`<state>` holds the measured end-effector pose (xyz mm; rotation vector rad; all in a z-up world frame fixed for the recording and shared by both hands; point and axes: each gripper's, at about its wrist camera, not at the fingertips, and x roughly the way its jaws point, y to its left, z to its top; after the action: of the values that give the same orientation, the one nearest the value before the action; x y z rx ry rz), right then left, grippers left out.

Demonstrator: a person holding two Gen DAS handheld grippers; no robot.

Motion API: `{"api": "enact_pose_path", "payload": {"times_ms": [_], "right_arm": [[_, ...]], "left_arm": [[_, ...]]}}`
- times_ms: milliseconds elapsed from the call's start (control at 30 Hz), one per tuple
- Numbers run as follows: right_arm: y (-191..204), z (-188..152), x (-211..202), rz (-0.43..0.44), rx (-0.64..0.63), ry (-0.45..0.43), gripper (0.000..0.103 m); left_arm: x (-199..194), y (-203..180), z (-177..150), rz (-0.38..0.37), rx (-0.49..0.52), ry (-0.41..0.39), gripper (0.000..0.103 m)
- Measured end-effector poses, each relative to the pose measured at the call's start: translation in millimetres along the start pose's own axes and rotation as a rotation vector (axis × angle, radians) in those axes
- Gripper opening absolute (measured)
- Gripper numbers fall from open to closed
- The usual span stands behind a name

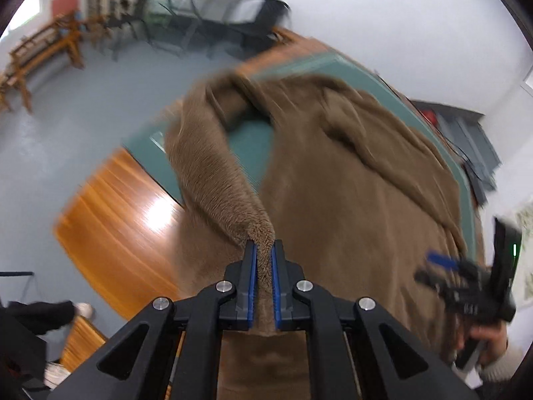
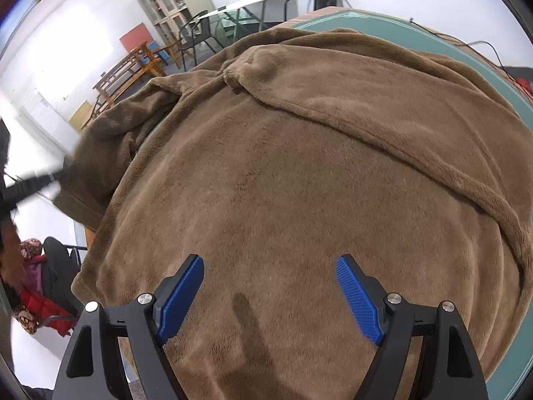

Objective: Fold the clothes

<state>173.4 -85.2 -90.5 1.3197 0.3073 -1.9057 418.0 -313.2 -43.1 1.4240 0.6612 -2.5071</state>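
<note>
One plush brown garment, left gripper pinching

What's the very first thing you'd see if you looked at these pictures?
A big fuzzy brown garment fills almost everything, spread over a wooden table with a green top. The left gripper has its blue jaws pinched on a strip of that garment and lifts it off the table. The right gripper hangs over the fabric with its jaws wide apart, holding nothing.
</note>
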Motion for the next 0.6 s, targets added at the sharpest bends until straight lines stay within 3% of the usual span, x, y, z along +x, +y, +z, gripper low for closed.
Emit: {"api": "enact_pose_path", "payload": {"times_ms": [200, 433, 600], "right_arm": [[17.5, 6.9, 0.9, 0.017, -0.08, 0.003, 0.084], [45.9, 4.8, -7.2, 0.086, -0.21, -0.026, 0.084], [82.3, 0.2, -20.0, 0.165, -0.349, -0.059, 0.084]], "left_arm": [[14.5, -27.7, -38.1, -0.061, 0.031, 0.091, 0.009], [-6.0, -8.8, -64.0, -0.136, -0.089, 0.09, 0.011], [-18.2, -0.3, -89.3, -0.145, -0.148, 0.092, 0.025]]}}
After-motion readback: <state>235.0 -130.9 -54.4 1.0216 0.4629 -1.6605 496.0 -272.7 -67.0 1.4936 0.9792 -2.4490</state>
